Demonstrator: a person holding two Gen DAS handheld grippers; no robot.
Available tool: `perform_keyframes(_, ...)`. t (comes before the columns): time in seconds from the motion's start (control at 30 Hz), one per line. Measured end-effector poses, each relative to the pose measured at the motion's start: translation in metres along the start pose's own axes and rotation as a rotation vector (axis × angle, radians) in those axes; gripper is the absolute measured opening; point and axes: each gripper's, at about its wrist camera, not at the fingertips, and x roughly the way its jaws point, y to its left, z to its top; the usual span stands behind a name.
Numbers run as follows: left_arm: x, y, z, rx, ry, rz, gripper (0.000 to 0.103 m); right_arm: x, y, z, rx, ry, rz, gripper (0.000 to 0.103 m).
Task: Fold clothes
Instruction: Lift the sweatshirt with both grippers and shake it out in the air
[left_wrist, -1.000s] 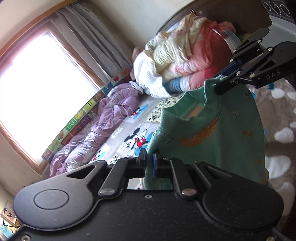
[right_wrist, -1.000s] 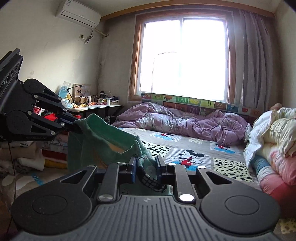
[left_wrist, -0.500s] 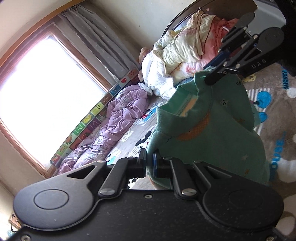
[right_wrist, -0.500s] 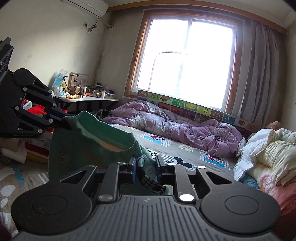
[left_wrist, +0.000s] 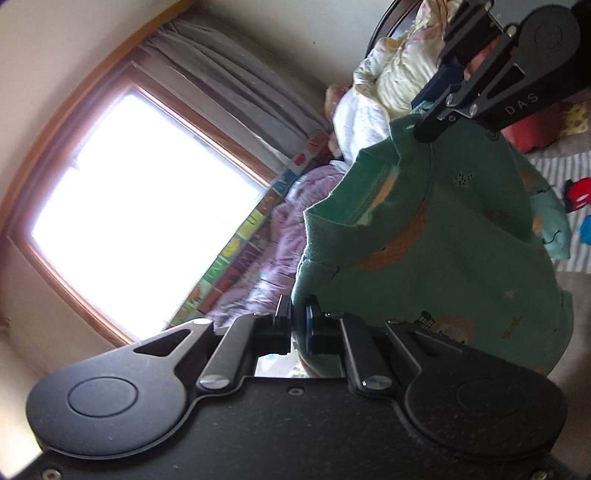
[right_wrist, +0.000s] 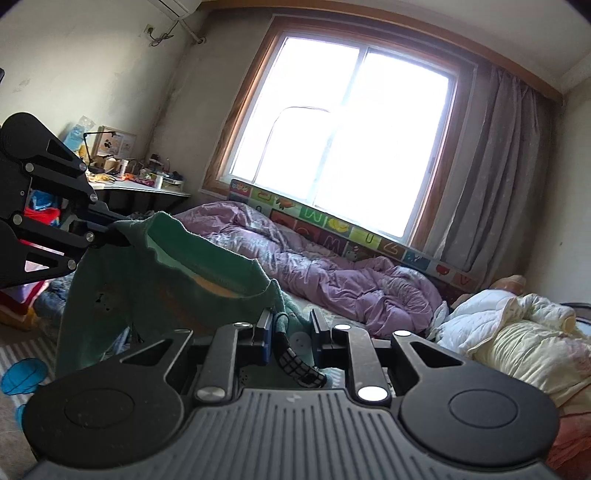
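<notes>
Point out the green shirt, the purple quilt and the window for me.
green shirt (left_wrist: 461, 236): left wrist view, chest panel.
purple quilt (right_wrist: 332, 280): right wrist view, crumpled middle.
window (right_wrist: 340, 136): right wrist view, bright glass.

I see a bed (right_wrist: 306, 314) under the window (right_wrist: 332, 147), with a crumpled purple duvet (right_wrist: 332, 273) lying on it just below the sill. Right of the window, white and cream bedding (right_wrist: 509, 328) is heaped on the bed beside the duvet.
</notes>
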Motion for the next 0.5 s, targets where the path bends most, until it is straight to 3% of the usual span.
perform_keyframes(0.1,0.008,-0.006,-0.001,0.016,-0.011,0.042,0.006,0.011,0.003,-0.002,-0.038,-0.034,-0.066,0.021)
perform_keyframes(0.2,0.007,-0.025,-0.015,0.049,-0.002,0.016,0.006,0.02,0.008,-0.014,-0.048,-0.028,-0.082,0.021)
perform_keyframes(0.4,-0.031,-0.072,-0.061,0.181,0.003,-0.073,0.006,0.015,0.038,-0.067,-0.064,0.071,0.014,0.021)
perform_keyframes(0.5,-0.053,-0.081,-0.074,0.216,-0.003,-0.097,0.006,-0.006,0.06,-0.086,-0.084,0.087,0.061,0.021)
